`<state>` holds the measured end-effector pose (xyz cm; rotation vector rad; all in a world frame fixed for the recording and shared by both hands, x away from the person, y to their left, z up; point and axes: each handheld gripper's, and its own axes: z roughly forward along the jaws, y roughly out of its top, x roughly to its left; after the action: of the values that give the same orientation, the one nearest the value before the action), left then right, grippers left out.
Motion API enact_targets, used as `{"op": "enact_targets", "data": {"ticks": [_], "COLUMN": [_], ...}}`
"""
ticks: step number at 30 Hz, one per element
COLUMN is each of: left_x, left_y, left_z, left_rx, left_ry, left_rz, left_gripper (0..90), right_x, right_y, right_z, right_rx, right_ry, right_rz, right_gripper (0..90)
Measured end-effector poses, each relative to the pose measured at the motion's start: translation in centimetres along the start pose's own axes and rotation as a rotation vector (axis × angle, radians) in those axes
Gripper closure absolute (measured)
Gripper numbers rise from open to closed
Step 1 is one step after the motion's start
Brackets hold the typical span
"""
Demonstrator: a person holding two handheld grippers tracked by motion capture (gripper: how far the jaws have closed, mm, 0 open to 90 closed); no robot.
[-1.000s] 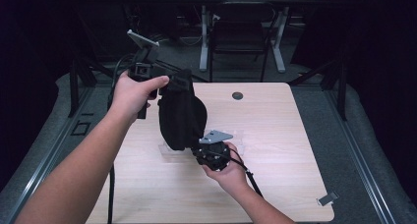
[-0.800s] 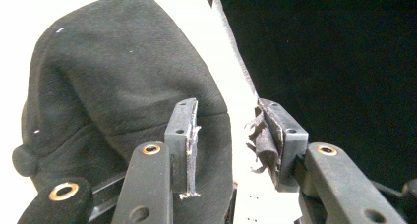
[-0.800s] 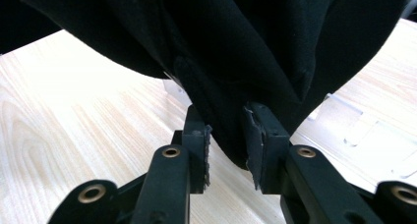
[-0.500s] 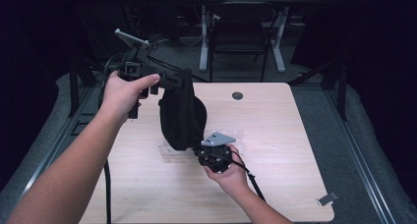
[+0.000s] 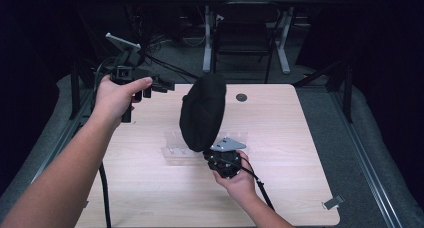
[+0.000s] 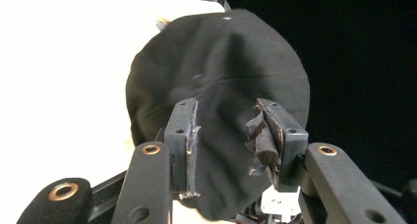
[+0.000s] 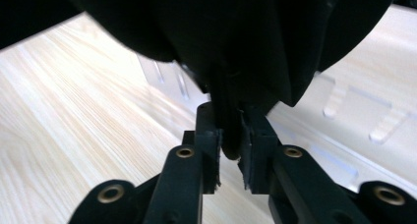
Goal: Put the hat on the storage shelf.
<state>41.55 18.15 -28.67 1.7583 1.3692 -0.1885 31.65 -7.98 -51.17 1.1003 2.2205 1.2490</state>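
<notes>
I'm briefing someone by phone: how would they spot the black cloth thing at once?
Start at the light wooden table. At its middle a rounded black fabric cap stands on edge, pinched from below by the right gripper. It is the one dark, soft thing there; beneath it lies a flat clear plastic sheet.

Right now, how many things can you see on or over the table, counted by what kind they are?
Grippers: 2, the left gripper and the right gripper
Black cloth caps: 1, the cap, pinched at its bottom edge by the right gripper
Clear plastic stands: 1, the stand, flat on the table
Total: 4
</notes>
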Motion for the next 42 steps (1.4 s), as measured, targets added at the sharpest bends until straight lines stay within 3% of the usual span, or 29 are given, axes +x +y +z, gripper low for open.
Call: {"op": "enact_targets", "data": {"ticks": [1,5,8,10,19,22,32,42], "left_x": [0.2,0.7,0.9,0.9,2.1,2.7,5.3,8.5], "left_y": [0.0,-0.2,-0.3,-0.3,-0.8,-1.0,-2.4,-5.1], "left_z": [0.0,0.2,0.3,0.2,-0.2,-0.3,-0.6,-0.3], "left_rx": [0.003,0.012,0.016,0.016,0.015,0.010,0.014,0.059], "left_ry": [0.002,0.005,0.006,0.003,0.006,0.005,0.060,0.161], "left_rz": [0.003,-0.013,-0.014,-0.012,-0.022,-0.037,-0.051,-0.012], "left_gripper": [61.5,61.7,61.9,62.0,62.0,61.6,59.8,60.3], "right_x": [-0.2,-0.7,-0.5,-0.4,-0.7,-0.8,-1.4,-4.1], "right_y": [-0.2,-0.7,-0.9,-1.1,-2.3,-2.5,-3.4,-5.0], "right_z": [0.1,0.1,0.1,0.2,0.2,0.0,-1.5,-3.7], "right_rx": [0.027,0.036,0.047,0.052,0.103,0.106,0.134,0.171], "right_ry": [-0.007,0.007,-0.011,-0.005,0.011,0.007,0.009,-0.037], "right_rz": [0.001,0.044,-0.005,-0.009,0.027,0.015,-0.017,0.040], "right_gripper": [81.7,82.8,82.3,80.2,74.1,72.5,67.3,61.9]}}
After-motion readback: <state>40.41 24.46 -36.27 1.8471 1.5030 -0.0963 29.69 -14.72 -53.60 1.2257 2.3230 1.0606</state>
